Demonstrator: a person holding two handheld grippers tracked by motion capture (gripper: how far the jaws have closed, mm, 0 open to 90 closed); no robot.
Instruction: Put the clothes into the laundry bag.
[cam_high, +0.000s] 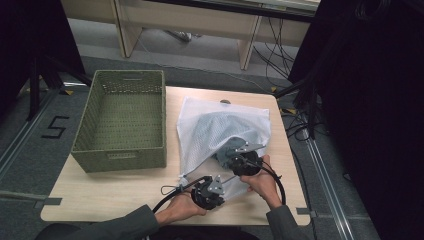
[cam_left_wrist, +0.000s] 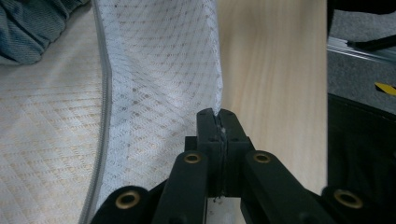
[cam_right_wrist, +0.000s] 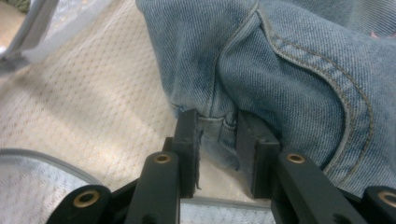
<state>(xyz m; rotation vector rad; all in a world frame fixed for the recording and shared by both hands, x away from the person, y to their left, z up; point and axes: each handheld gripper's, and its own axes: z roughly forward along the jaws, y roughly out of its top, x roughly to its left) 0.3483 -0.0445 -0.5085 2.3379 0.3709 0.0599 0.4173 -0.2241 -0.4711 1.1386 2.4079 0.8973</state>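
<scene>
We find a white mesh laundry bag lying flat on the wooden counter, right of centre, w/ a pair of blue jeans bunched inside it. Bag's long axis runs diagonally: closed end toward the far right corner of the counter, open mouth toward the near edge, facing the person. Jeans sit mid-bag, a fold of denim reaching the mouth.

Left gripper: held in the left hand at the near edge, approx. at the bag's lower mouth corner. In the left gripper view we see the jaws pressed together, pinching the bag's edge; mesh rises taut from the pinch, and the bag's grey zip tape runs top to bottom left of it. Bare counter shows to the right.

Right gripper: held in the right hand, just beyond the left one, nose inside the bag mouth. In the right gripper view the jaws stand part-way apart w/ a denim fold between them; both pads appear to touch the cloth, so we read it as a grip on the jeans. A stitched seam curves across the denim above the jaws.

Also noted: a green woven basket on the counter's left half, well apart from the bag, its long axis running near-to-far.
</scene>
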